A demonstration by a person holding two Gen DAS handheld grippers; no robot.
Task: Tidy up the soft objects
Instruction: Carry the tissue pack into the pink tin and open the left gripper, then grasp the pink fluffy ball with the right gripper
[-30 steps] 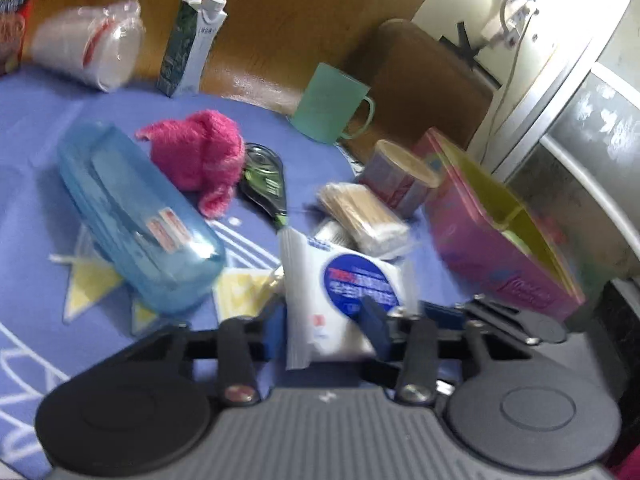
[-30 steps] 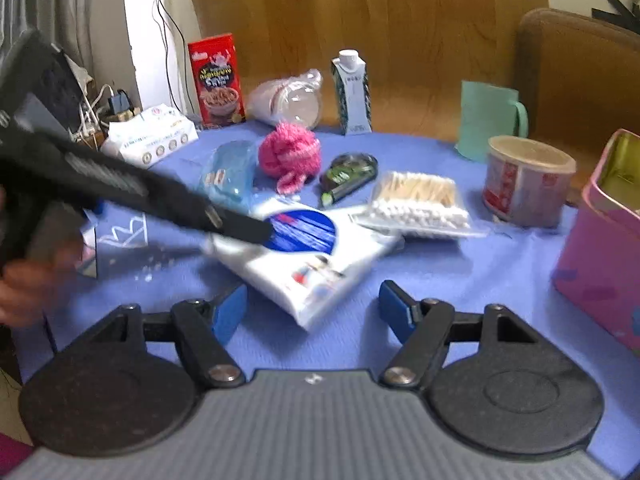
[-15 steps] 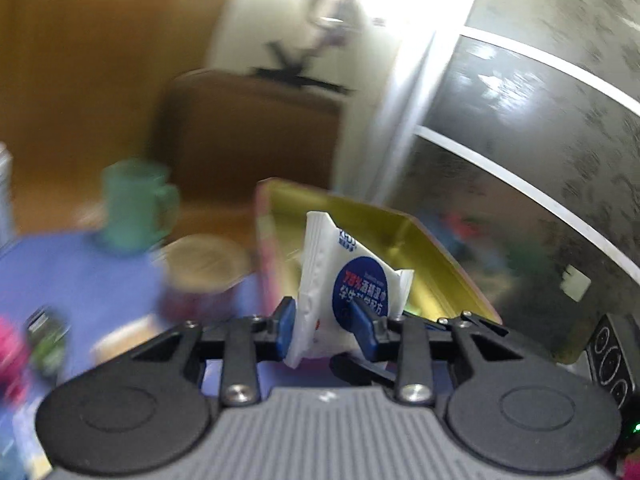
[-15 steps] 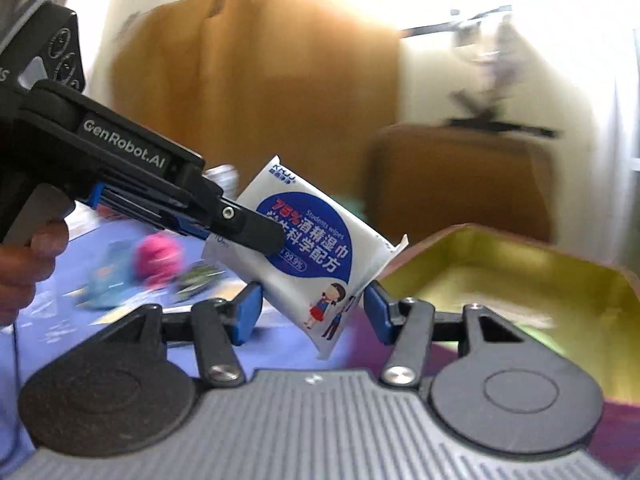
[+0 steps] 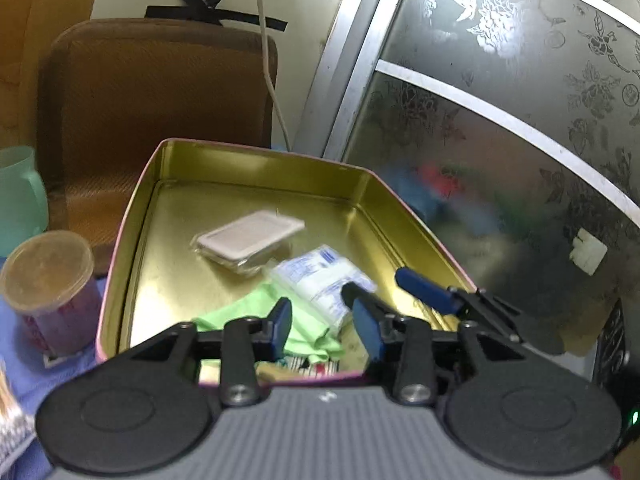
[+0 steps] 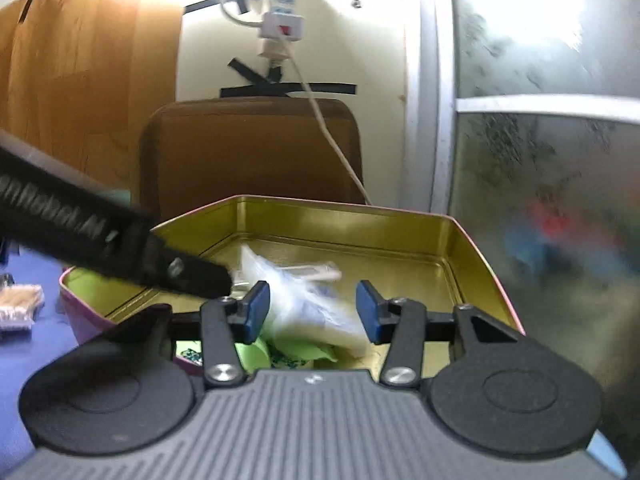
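Inside gold tin (image 5: 248, 164): wipes pack (image 5: 320, 280) lying free; left tongs (image 5: 322, 322), right tongs (image 6: 310, 312) both released.

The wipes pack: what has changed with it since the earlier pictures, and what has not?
The left hand-held gripper carried the wipes pack from the table to the tin and let it go; it now lies inside, on the green cloth. The right hand-held gripper followed, open throughout. The tin stayed put.

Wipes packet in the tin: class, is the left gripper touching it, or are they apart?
Apart. In the left wrist view the left gripper stands open and empty, and the wipes packet lies loose on the green cloth inside the tin.
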